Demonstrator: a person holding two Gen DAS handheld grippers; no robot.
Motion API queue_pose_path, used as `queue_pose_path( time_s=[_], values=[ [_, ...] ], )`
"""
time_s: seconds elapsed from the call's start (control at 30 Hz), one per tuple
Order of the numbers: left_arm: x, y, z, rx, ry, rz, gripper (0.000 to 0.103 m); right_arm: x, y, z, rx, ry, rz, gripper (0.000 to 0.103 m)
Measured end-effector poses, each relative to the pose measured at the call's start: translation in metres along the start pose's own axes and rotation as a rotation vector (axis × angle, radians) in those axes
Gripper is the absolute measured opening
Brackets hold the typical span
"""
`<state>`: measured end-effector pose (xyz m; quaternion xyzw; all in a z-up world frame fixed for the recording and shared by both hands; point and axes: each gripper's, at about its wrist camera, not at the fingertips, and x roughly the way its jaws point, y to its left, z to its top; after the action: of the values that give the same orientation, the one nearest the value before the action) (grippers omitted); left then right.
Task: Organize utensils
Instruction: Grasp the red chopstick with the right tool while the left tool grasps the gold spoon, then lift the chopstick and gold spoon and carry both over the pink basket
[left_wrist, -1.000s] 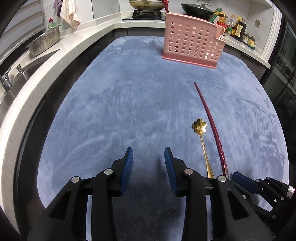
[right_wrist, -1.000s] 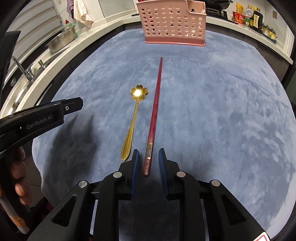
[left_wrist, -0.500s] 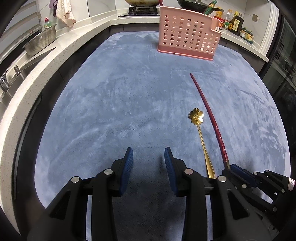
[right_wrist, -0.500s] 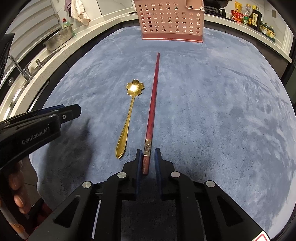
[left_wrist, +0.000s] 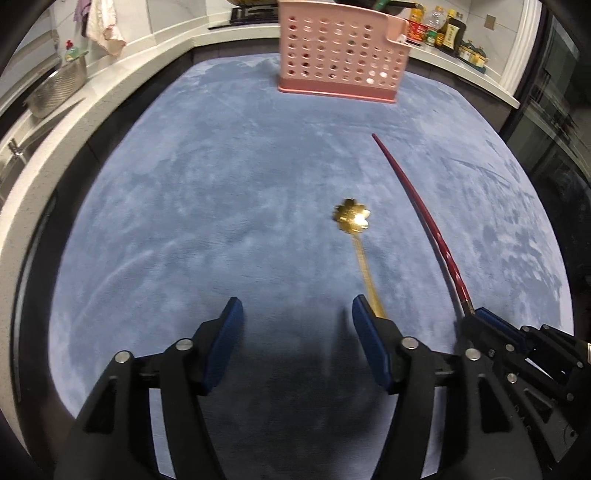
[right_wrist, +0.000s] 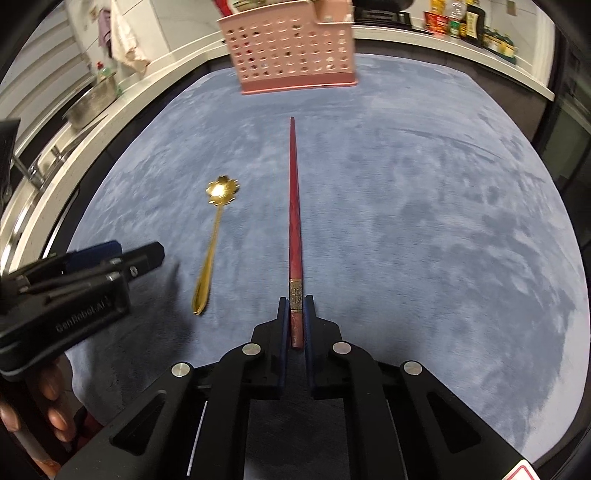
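Note:
A red chopstick (right_wrist: 294, 206) lies along the blue mat, tip pointing at the pink perforated utensil basket (right_wrist: 291, 55). My right gripper (right_wrist: 295, 317) is shut on the chopstick's thick end. A gold flower-bowl spoon (right_wrist: 216, 236) lies left of the chopstick. In the left wrist view the spoon (left_wrist: 360, 243) lies ahead, its handle end just past the right fingertip (left_wrist: 364, 314). My left gripper (left_wrist: 297, 314) is open and empty above the mat. The chopstick (left_wrist: 417, 206) and the basket (left_wrist: 341, 51) also show in that view.
The blue mat (left_wrist: 221, 184) covers the table. A white counter runs round the left and back, with a metal colander (left_wrist: 55, 88), a sink tap (right_wrist: 33, 173), a hanging cloth (left_wrist: 105, 26) and sauce bottles (left_wrist: 443, 29) at the back right.
My right gripper has closed onto the chopstick's thick end. My left gripper has opened wider and shifted right, closer to the spoon's handle.

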<state>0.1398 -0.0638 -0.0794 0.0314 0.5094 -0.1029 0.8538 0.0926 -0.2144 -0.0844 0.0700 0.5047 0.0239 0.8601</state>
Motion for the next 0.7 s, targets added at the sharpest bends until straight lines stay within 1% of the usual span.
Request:
queue_pose_path(
  time_s=[0.2,0.33,0.43,0.5,0.53,0.57,0.6,0.67,0.7],
  values=[
    [0.008,-0.020,-0.002,0.022,0.036,-0.045,0.059,-0.005,-0.009,0.000,0.025,-0.008,0.004,0.007],
    [0.015,-0.030,-0.007,0.048,0.061,-0.054,0.059,-0.005,-0.011,-0.001,0.031,-0.010,0.010,0.007],
    [0.017,-0.032,-0.010,0.059,0.068,-0.053,0.054,-0.005,-0.013,-0.002,0.035,-0.008,0.012,0.007],
    [0.017,-0.032,-0.011,0.068,0.064,-0.049,0.050,-0.005,-0.013,-0.002,0.037,-0.006,0.014,0.007],
    [0.017,-0.032,-0.012,0.070,0.062,-0.046,0.045,-0.004,-0.013,-0.002,0.038,-0.004,0.015,0.007],
    [0.016,-0.032,-0.013,0.074,0.059,-0.050,0.037,-0.004,-0.013,-0.003,0.039,-0.004,0.015,0.007],
    [0.015,-0.031,-0.014,0.075,0.056,-0.052,0.033,-0.004,-0.012,-0.003,0.039,-0.002,0.015,0.007],
    [0.015,-0.031,-0.015,0.074,0.052,-0.053,0.021,-0.003,-0.012,-0.003,0.038,0.000,0.016,0.007],
    [0.014,-0.029,-0.016,0.069,0.050,-0.059,0.016,-0.003,-0.011,-0.003,0.037,0.000,0.016,0.007]
  ],
)
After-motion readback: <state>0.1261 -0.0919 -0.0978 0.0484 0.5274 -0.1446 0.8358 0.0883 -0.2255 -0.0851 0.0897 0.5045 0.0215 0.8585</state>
